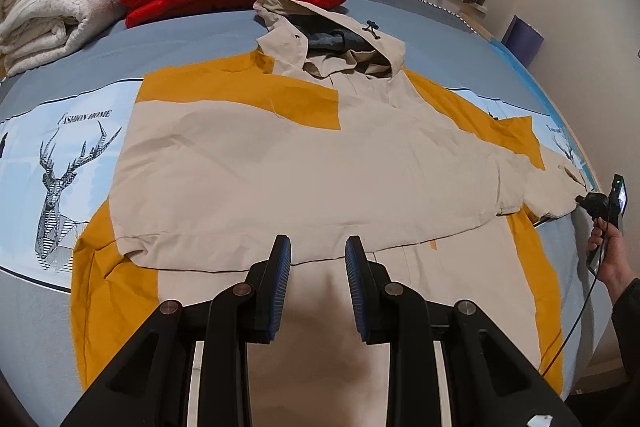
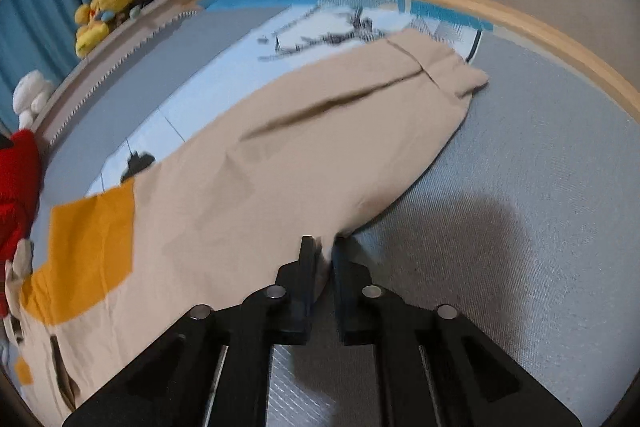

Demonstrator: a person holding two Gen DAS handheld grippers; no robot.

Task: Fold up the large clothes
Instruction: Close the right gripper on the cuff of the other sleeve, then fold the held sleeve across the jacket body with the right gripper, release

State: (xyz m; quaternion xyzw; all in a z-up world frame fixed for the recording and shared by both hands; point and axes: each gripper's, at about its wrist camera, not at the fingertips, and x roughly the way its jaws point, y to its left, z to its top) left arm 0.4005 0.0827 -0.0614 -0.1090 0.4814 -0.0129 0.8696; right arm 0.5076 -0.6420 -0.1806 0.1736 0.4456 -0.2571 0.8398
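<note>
Sleeve (image 2: 340, 131) of the jacket (image 1: 304, 167) runs from lower left to upper right in the right wrist view; the right gripper (image 2: 326, 259) pinches its lower edge. Left gripper (image 1: 318, 259), part open and empty, hovers over the hem.

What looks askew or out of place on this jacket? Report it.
Nothing is damaged or spilled. The beige and mustard jacket lies unevenly: one sleeve is folded across the chest, while the other sleeve still stretches out toward the bed edge, its fabric pinched in the right gripper. The left gripper holds nothing.
</note>
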